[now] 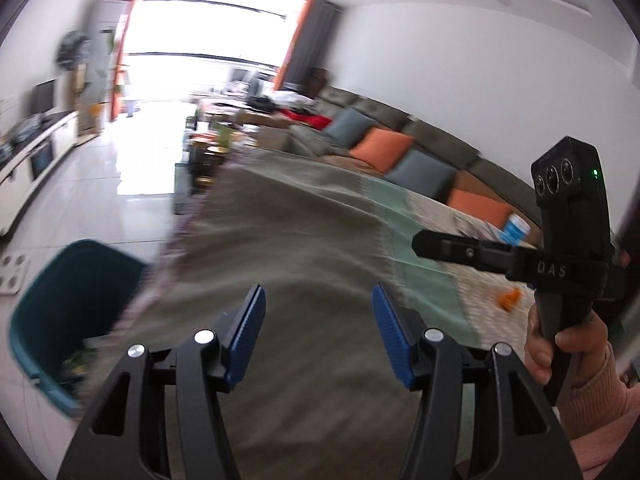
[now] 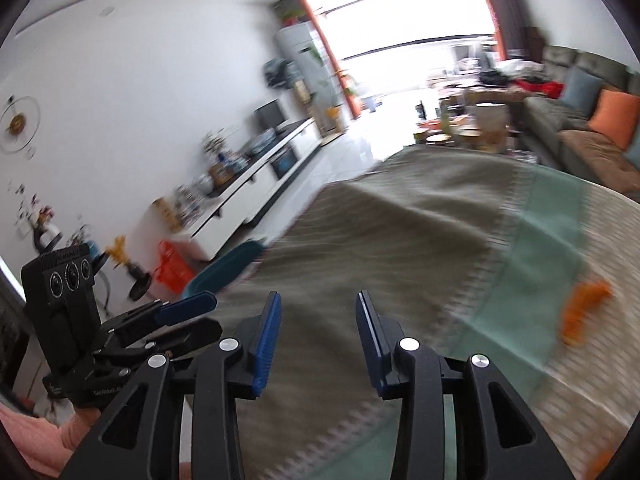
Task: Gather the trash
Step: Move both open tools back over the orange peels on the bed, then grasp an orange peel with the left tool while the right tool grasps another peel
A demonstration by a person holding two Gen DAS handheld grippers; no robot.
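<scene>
Both my left gripper [image 1: 318, 334] and right gripper [image 2: 318, 342] hang empty, jaws apart. Orange scrap [image 2: 582, 312] lies right of the bin [image 1: 68, 320], well apart; blur risks a missed grab.

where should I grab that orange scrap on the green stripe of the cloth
Take the orange scrap across its narrow middle, coming down from above: it looks small, crumpled and lies flat on the tablecloth. Blur hides its exact outline. The empty right gripper is nearer.
</scene>
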